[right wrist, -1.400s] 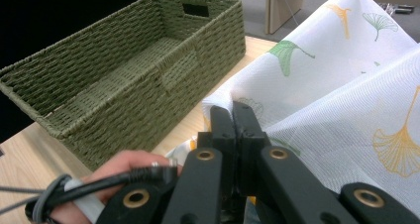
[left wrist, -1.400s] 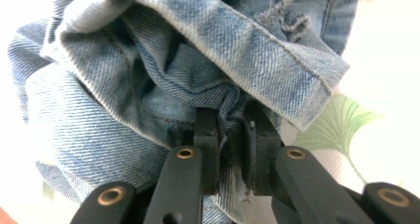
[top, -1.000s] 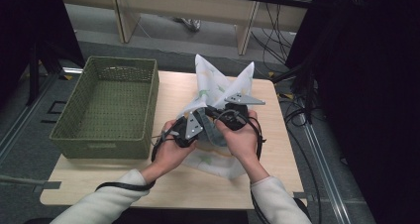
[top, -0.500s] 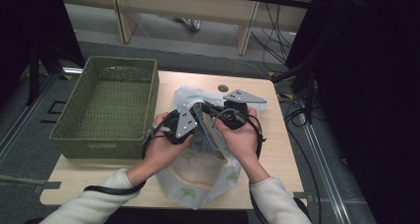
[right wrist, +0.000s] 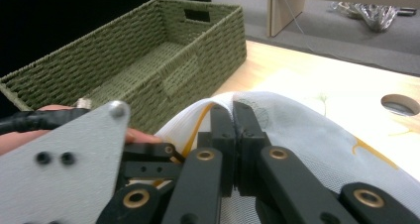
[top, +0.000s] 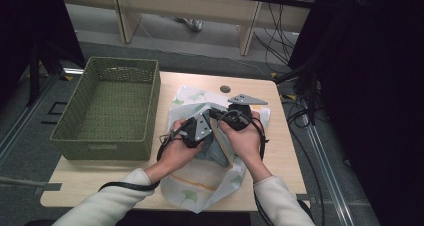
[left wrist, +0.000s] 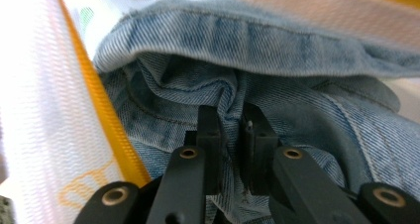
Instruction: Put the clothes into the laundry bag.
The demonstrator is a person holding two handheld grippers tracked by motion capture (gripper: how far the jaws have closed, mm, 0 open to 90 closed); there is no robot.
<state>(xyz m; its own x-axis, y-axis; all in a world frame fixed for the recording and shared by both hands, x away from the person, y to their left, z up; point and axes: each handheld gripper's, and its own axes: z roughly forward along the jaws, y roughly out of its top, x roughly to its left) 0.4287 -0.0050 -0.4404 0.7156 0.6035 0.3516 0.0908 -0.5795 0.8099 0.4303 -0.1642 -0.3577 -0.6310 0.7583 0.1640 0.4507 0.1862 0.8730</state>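
- A white mesh laundry bag with an orange zipper band and faint green leaf prints (top: 200, 186) lies crumpled on the pale wooden surface (top: 280, 151), just right of the olive-green woven basket (top: 107, 113), with its near end hanging over the front edge.
- Inside the bag's mouth sits a piece of faded blue denim clothing (left wrist: 277, 85), bunched into folds with stitched seams running across it; from above only a small blue patch of it peeks out between the two hands.
- The left tongs (left wrist: 232, 135) are squeezed onto a ridge of that denim, the fabric caught between the two black pads.
- The right tongs (right wrist: 233, 127) are pressed together on the white mesh beside the orange zipper band, holding the bag's rim up.
- Both hands crowd together over the bag's opening, so from above the tongs' tips and much of the opening are covered.
- How much of the denim is inside the bag is hard to make out, and what sort of garment it is cannot be told.
- A round cable hole (top: 225, 89) shows in the surface behind the bag.
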